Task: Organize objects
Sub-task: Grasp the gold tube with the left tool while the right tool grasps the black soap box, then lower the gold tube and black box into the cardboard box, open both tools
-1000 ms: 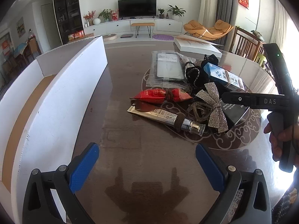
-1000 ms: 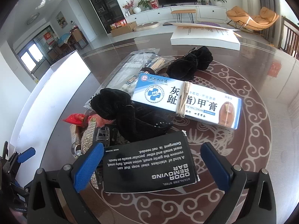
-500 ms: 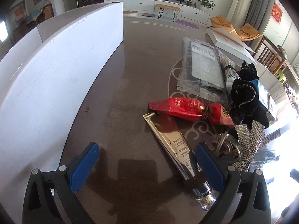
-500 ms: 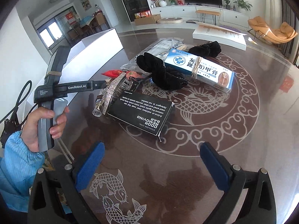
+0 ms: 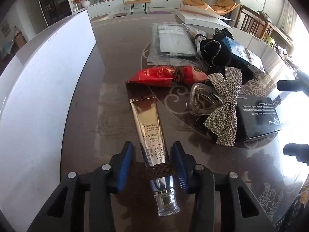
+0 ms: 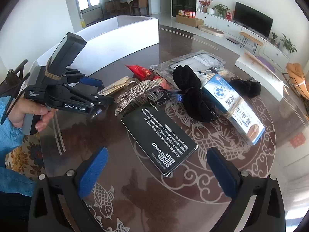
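Glass-topped dark table [image 6: 222, 203] in bright living room; left gripper [image 5: 152, 154] closing around gold tube [image 5: 148, 127], right gripper [image 6: 156, 166] agape, empty.

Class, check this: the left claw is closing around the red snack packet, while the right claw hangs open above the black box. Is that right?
Not the red packet. The left wrist view shows the left claw closing around the gold cream tube. The right claw does hang open above the black box.

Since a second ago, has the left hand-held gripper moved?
Yes. The left hand-held gripper has come down and forward over the table to straddle the gold eye cream tube, its jaws closing.
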### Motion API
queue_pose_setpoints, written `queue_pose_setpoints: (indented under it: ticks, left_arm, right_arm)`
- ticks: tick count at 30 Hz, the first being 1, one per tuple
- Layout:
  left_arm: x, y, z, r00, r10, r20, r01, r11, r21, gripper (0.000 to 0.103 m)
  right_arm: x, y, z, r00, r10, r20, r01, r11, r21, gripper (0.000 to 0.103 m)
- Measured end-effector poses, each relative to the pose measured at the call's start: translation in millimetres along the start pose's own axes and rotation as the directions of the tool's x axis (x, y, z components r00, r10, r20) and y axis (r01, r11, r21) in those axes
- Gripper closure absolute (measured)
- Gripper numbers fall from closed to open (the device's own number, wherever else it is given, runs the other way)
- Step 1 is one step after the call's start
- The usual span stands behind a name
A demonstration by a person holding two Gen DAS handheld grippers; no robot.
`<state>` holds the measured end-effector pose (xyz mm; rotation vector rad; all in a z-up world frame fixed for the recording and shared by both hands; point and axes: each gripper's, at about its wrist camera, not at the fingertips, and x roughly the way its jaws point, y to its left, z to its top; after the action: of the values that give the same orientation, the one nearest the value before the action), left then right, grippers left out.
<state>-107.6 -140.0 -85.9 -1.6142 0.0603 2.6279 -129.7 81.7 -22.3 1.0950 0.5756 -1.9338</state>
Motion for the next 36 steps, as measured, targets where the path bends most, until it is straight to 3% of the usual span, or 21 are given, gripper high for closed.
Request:
queue_pose_setpoints:
  ticks: [3,5,8,9,16,20,23,25,28,31,33,36]
  left_arm:
    - [-6.3,3.8,-11.8,0.999,-0.048,0.016,0.048,0.998,-0.029,0.078]
    - [-12.4,6.7,-21.5,0.997,-0.078,0.025,0.08,0.996,-0.051,0.078]
    - [-25.2,6.1,-32.6,0.99,-0.127,0.055,0.131,0.989,-0.074,0.078]
    - [-31.1,6.2,-36.0,0.988,-0.14,0.07,0.146,0.986,-0.079,0.078]
    - [-95.9,19.0,-49.4,0.961,-0.182,0.207,0.209,0.971,-0.117,0.078]
    - [-151.4,57.0,-49.4,0.934,-0.168,0.314,0.229,0.959,-0.168,0.078]
    - [-183.2,103.5,-50.9,0.928,-0.093,0.362,0.19,0.952,-0.241,0.078]
    - [-196.4,136.7,-55.6,0.929,-0.009,0.37,0.128,0.946,-0.298,0.078]
    - [-197.6,182.6,-66.3,0.94,0.106,0.323,0.026,0.925,-0.38,0.078]
    - [-182.7,216.6,-78.6,0.953,0.186,0.24,-0.066,0.898,-0.434,0.078]
    - [-169.5,232.3,-88.7,0.959,0.22,0.177,-0.118,0.883,-0.455,0.078]
    - [-150.0,244.3,-99.2,0.967,0.235,0.101,-0.16,0.864,-0.477,0.078]
  right_arm:
    - [28.2,2.6,24.5,0.994,0.075,-0.085,-0.083,0.992,-0.094,0.001]
    - [46.1,10.9,32.0,0.986,0.072,-0.153,-0.098,0.981,-0.165,0.002]
    - [58.4,15.6,32.9,0.973,0.032,-0.229,-0.075,0.98,-0.184,0.039]
    - [54.7,13.7,31.4,0.972,0.047,-0.23,-0.084,0.984,-0.155,0.043]
    - [-15.3,-3.4,4.6,0.992,0.056,-0.114,-0.048,0.996,0.077,0.044]
    - [-58.5,17.2,27.2,0.997,0.083,-0.001,-0.082,0.988,0.13,0.044]
    - [-77.2,47.5,76.3,0.981,0.148,0.122,-0.165,0.977,0.137,0.044]
    - [-80.7,73.7,112.9,0.955,0.217,0.201,-0.247,0.959,0.137,0.044]
    - [-70.2,118.9,168.3,0.904,0.326,0.278,-0.371,0.92,0.127,0.044]
    - [-39.7,159.4,212.6,0.869,0.407,0.281,-0.453,0.883,0.123,0.044]
    - [-14.1,183.6,229.5,0.867,0.424,0.261,-0.469,0.872,0.142,0.044]
    - [25.9,213.8,241.0,0.892,0.408,0.192,-0.438,0.887,0.147,0.043]
